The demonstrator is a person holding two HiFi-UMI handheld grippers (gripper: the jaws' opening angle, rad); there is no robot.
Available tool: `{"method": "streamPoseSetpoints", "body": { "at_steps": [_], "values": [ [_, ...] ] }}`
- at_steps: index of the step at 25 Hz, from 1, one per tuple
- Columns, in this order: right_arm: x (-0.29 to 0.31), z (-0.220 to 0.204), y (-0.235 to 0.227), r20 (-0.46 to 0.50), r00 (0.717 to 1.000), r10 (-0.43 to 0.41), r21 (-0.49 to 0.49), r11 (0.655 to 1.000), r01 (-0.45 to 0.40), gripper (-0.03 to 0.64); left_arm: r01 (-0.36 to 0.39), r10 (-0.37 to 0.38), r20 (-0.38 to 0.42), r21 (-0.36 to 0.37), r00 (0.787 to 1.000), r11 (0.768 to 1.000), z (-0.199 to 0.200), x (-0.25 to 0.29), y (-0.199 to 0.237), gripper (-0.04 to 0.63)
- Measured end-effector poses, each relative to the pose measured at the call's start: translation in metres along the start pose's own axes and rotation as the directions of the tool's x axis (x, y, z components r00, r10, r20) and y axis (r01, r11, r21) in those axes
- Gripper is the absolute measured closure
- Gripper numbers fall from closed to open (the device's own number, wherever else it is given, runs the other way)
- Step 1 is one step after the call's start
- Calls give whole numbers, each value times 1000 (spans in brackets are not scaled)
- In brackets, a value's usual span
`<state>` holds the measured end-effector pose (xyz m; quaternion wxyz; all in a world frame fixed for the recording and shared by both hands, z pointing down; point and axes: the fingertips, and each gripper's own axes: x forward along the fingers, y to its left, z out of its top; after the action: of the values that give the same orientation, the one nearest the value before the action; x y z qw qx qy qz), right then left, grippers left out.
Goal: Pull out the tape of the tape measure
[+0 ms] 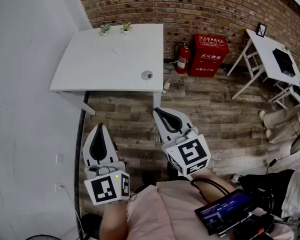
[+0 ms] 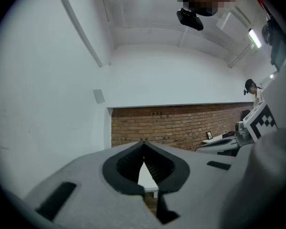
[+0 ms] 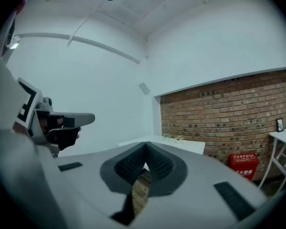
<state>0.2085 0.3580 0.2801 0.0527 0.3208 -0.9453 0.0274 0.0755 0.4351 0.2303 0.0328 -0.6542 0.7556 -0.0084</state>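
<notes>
A small round grey object [image 1: 147,75], apparently the tape measure, lies near the front right corner of the white table [image 1: 105,64]. Both grippers hang over the wooden floor close to my body, well short of the table. My left gripper [image 1: 99,128] points toward the table with its jaws shut and nothing between them; the left gripper view shows its tips [image 2: 143,142] meeting. My right gripper [image 1: 158,111] is also shut and empty, tips together [image 3: 145,145] in the right gripper view. The table top [image 3: 181,144] shows beyond them there.
Two small potted plants [image 1: 115,29] stand at the table's far edge against a brick wall. A red fire extinguisher [image 1: 182,58] and a red cabinet [image 1: 208,55] sit on the floor to the right. A white folding table [image 1: 270,54] stands further right. A tablet [image 1: 223,210] lies by my lap.
</notes>
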Motion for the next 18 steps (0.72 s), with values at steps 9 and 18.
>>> {"method": "streamPoseSetpoints", "body": {
  "at_steps": [9, 18],
  "values": [
    [5, 6, -8, 29, 1000, -10, 4, 1000, 10, 611, -12, 12, -5, -5, 1000, 1000, -1, 9, 1, 591],
    [10, 1, -21, 2, 1000, 11, 15, 1000, -11, 415, -32, 33, 9, -22, 999, 999, 0, 15, -3, 460]
  ]
}}
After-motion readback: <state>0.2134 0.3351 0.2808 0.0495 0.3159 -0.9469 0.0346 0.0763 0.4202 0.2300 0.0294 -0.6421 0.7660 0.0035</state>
